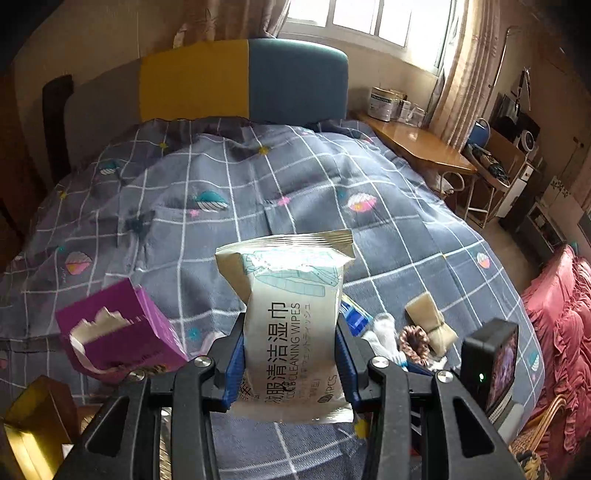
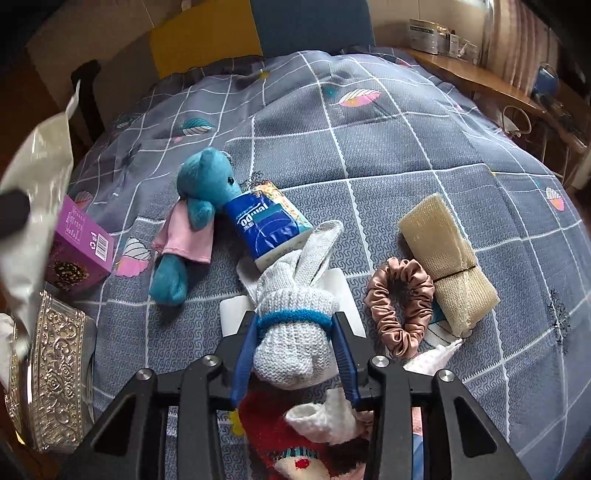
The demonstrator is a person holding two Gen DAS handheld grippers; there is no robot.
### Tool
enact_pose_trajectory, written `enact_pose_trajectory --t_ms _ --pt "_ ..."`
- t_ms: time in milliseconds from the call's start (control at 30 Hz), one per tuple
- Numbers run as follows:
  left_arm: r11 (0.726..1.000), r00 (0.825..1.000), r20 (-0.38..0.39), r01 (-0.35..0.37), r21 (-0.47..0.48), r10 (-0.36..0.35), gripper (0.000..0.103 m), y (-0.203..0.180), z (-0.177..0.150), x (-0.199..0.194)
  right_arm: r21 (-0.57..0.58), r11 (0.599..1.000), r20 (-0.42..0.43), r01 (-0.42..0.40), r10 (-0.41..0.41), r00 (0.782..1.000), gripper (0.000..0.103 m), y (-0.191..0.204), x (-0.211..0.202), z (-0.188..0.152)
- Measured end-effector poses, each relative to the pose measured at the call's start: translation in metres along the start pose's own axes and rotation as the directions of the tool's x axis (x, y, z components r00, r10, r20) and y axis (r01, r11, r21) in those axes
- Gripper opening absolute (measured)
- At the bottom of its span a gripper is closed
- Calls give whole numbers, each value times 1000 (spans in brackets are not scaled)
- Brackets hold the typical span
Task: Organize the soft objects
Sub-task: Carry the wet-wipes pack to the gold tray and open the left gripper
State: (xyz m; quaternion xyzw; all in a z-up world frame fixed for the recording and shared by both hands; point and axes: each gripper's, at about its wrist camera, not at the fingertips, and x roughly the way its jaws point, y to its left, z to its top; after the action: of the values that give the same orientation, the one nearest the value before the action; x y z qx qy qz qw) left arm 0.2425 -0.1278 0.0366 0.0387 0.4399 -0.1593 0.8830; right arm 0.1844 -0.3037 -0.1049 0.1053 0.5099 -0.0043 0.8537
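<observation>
Wipes pack (image 1: 293, 325) sits upright, pinched in your left claw (image 1: 291, 354) above the bed (image 1: 258, 192), while your right claw (image 2: 295, 354) squeezes the knitted sock (image 2: 295, 332); keep both grips gentle and lift straight.

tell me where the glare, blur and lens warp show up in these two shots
Left wrist view: the window is blown out, glare washes the top of the wipes pack, and the purple tissue box is smeared. Right wrist view: evenly lit and sharp on the knitted rabbit; a blurred white pack fills the left edge. Both bend the quilt grid.
</observation>
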Motion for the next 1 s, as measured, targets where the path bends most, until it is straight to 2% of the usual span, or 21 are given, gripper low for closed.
enact_pose_trajectory --t_ms 67,167,300,400,467,633,700,767,900,1000 --pt "999 999 15 -35 -14 35 43 17 16 -2 13 1000 -12 -12 12 1000 43 -2 1 0" --pt "993 996 11 -86 -85 87 43 61 39 -1 3 1000 -9 -9 9 1000 43 -1 0 0" --pt "962 983 22 -175 -209 183 43 133 37 -19 -5 1000 -4 -8 8 1000 43 -1 1 0" --pt "919 963 29 -248 -306 270 43 195 9 -48 -18 1000 0 1 -1 1000 43 2 1 0" --pt "881 945 11 -302 -365 328 43 235 -19 -67 -30 1000 4 10 -10 1000 43 3 1 0" --pt "795 916 -51 -372 -478 398 43 302 -112 -106 -37 999 5 21 -21 1000 45 5 4 -1" --pt "778 912 -81 -387 -496 402 43 313 -146 -110 -37 999 -3 20 -20 1000 45 6 5 -2" --pt "767 918 -112 -382 -515 382 43 320 -182 -108 -50 998 6 31 -31 999 46 9 5 -3" --pt "763 946 -162 -323 -560 282 43 317 -233 -89 -77 995 27 60 -58 998 44 14 4 -6" --pt "766 964 -158 -265 -586 213 43 310 -253 -77 -100 992 39 79 -76 996 44 18 4 -8"
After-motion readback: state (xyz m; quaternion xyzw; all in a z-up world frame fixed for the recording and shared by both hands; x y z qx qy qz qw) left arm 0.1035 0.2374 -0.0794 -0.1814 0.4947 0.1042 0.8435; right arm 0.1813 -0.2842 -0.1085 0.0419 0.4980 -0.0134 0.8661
